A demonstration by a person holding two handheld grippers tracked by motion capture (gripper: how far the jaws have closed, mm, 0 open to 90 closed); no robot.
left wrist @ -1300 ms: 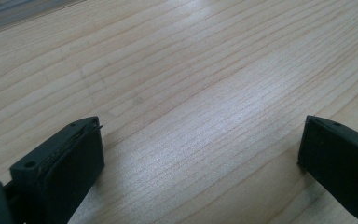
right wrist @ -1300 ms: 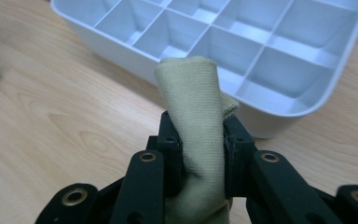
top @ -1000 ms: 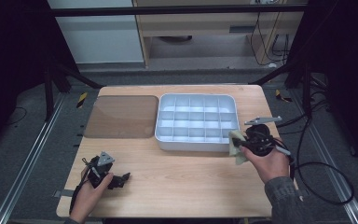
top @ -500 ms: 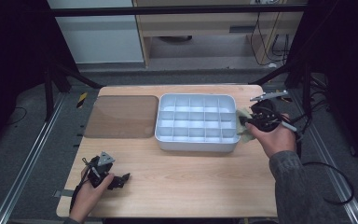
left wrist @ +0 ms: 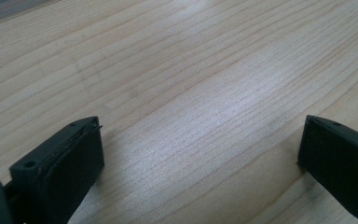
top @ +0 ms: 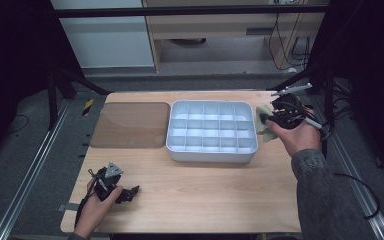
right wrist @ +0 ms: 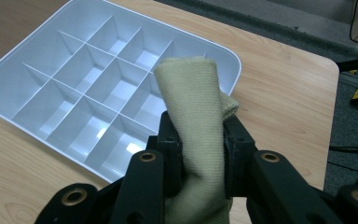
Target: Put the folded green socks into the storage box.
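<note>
Yellow-green cloth (right wrist: 193, 116) sits pinched in our right gripper (right wrist: 200, 140), held above the right edge of the white compartment tray (top: 180, 150), likely for wiping its cells. Our left gripper (top: 125, 192) rests apart on the bench (top: 205, 200), jaws wide, holding nothing.

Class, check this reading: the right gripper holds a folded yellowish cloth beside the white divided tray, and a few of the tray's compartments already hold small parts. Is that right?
Not quite. The compartments of the white divided tray are all empty, as the right gripper view shows. The rest stands: the right gripper holds the folded yellowish cloth beside the tray.
</note>
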